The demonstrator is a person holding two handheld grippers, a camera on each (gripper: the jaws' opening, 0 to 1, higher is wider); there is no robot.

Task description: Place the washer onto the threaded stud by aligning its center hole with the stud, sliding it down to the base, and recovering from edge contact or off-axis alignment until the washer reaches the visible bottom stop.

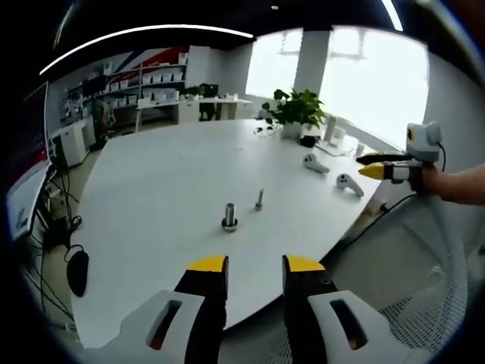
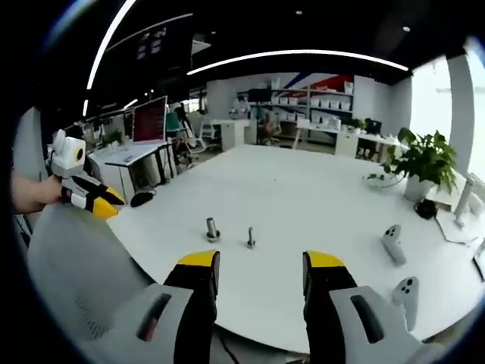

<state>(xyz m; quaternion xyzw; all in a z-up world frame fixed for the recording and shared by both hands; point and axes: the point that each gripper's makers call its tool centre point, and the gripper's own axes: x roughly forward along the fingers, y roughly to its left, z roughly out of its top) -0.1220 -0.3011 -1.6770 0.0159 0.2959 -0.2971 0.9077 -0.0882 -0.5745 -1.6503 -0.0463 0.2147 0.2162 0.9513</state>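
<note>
While I hold off from the table (image 1: pixel 151 197), both grippers stand empty: left gripper (image 1: pixel 255 267) jaws narrowly parted, right gripper (image 2: pixel 260 267) wider. 2 studs (image 1: pixel 229 217) (image 1: pixel 259 199) stand at 12 o'clock; washer too small to tell, likely at the larger stud's base.

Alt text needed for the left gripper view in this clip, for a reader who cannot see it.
The left tongs are open and empty at the near edge of a white round table, where a threaded stud and a smaller bolt stand upright. At the right edge the right tongs hover beyond two white controllers; a potted plant stands at the far side.
</note>
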